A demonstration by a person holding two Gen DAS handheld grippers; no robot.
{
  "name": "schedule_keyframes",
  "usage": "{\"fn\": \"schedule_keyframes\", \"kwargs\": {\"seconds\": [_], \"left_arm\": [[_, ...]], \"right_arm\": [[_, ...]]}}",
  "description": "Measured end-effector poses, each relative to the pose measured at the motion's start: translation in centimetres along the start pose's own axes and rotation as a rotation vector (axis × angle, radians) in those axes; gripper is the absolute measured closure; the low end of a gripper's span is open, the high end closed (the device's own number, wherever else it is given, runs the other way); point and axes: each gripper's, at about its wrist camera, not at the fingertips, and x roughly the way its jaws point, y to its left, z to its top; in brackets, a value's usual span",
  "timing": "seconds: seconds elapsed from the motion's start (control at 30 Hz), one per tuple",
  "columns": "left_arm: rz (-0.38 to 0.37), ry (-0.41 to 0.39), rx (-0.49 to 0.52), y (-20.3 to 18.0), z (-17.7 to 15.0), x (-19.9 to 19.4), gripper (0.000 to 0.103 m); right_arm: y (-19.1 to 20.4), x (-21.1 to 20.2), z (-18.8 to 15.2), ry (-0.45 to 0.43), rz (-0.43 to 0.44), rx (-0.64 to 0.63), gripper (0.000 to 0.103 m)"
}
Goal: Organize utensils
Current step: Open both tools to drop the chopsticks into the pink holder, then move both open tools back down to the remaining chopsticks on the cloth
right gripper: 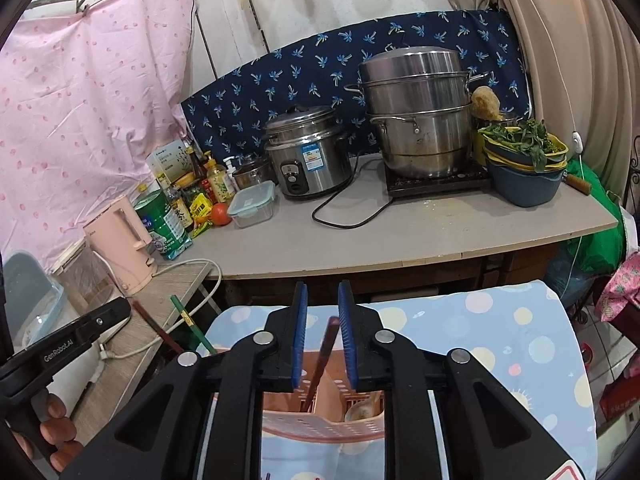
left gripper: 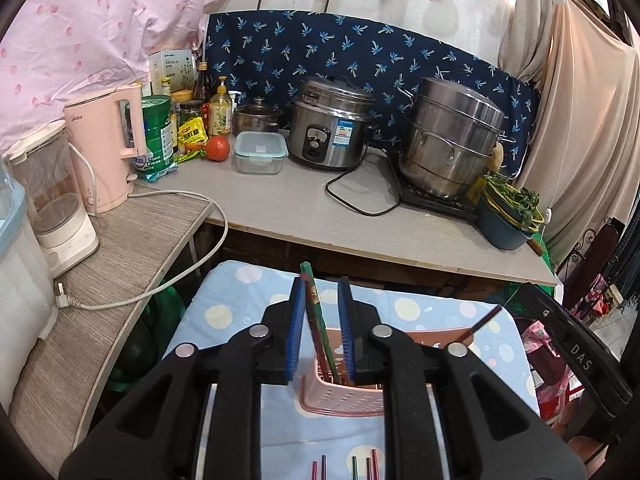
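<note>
Two chopsticks, one green (left gripper: pixel 313 312) and one dark red beside it, are seen standing tilted in the pink perforated plastic utensil holder (left gripper: pixel 340 396), between the blue pads of the left claw (left gripper: pixel 322 320); the jaws stand slightly apart and the pads are not seen pressing on the sticks, so these appear released. A single dark red chopstick (right gripper: pixel 322 356) is likewise lodged in another compartment of the holder, between the parted pads of the right claw (right gripper: pixel 323 324), with daylight on both sides. A pale spoon (right gripper: pixel 362 408) is already stowed in the holder to the right of that stick. The task is judged partly done: five more coloured chopsticks (left gripper: pixel 354 468) are shown lying on the dotted light-blue cloth (left gripper: pixel 224 312) in front of the holder, still to be collected. Behind the holder, the grey tabletop (left gripper: pixel 304 216) carries a steel rice cooker (left gripper: pixel 328 128), a stacked steel steamer pot (left gripper: pixel 452 140) and a pink kettle (left gripper: pixel 108 148); none of these is judged to obstruct the work. Only the upright sticks inside the jaws could be caught when the claws are withdrawn.
</note>
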Motion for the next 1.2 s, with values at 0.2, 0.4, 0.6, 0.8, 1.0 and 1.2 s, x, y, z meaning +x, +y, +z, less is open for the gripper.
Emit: {"fn": "schedule_keyframes", "kwargs": {"seconds": [0.2,0.4,0.6,0.8,1.0,1.2], "left_arm": [[0.011,-0.002,0.003,0.3,-0.7,-1.0,0.071],[0.026,0.019,0.008,0.7,-2.5,-2.4,0.069],[0.043,0.071,0.02,1.3,-5.9,-3.5,0.069],[0.053,0.13,0.036,1.9,-10.0,-4.6,0.069],[0.059,0.218,0.042,2.9,-14.9,-5.1,0.069],[0.081,0.291,0.069,3.9,-18.7,-5.1,0.069]], "right_arm": [[0.4,-1.9,-0.6,-0.005,0.017,-0.014,0.082],[0.8,-4.0,-2.9,0.025,0.039,-0.017,0.081],[1.5,-6.2,-6.8,0.063,0.036,-0.047,0.081],[1.3,-7.8,-11.0,0.128,0.039,-0.043,0.081],[1.0,-9.1,-15.6,0.205,0.03,-0.033,0.081],[0.6,-9.7,-19.5,0.284,0.02,-0.03,0.081]]}}
